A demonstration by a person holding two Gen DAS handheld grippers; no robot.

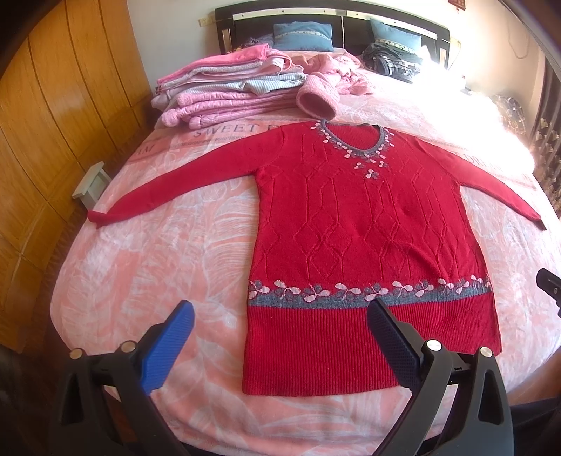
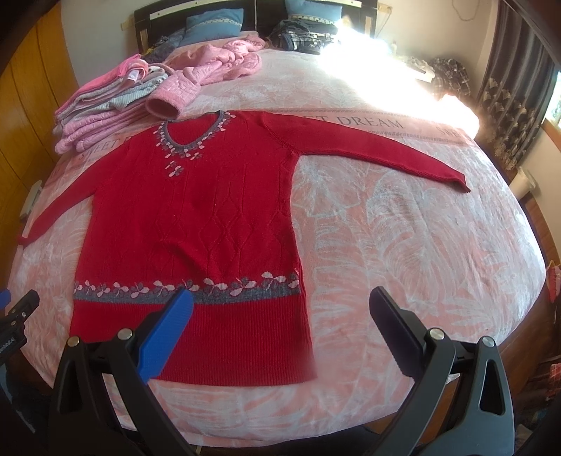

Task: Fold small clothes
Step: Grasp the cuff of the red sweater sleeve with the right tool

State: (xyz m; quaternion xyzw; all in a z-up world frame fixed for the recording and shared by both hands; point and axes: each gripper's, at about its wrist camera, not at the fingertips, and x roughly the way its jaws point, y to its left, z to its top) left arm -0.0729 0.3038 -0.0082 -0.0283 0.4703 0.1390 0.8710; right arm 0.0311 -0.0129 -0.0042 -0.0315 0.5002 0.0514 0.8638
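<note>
Red sweater [image 1: 364,224] flat on the bed [image 1: 175,252], sleeves out.
I see both grippers, left [image 1: 280,333] and right [image 2: 280,322], spread empty over the near edge; sun glare washes out the far right corner.

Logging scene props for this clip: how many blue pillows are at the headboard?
2: one blue pillow left of centre against the headboard, another blue pillow to its right. Piled clothes may hide others.

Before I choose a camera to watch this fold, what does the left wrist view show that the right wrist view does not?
Only the left wrist view shows the sweater's whole left sleeve to its cuff and the left gripper, open. Only the right wrist view shows the curtain, the full SWEET DREAM lettering and the right gripper, open. Both show the red sweater spread flat and the folded pink pile.
</note>
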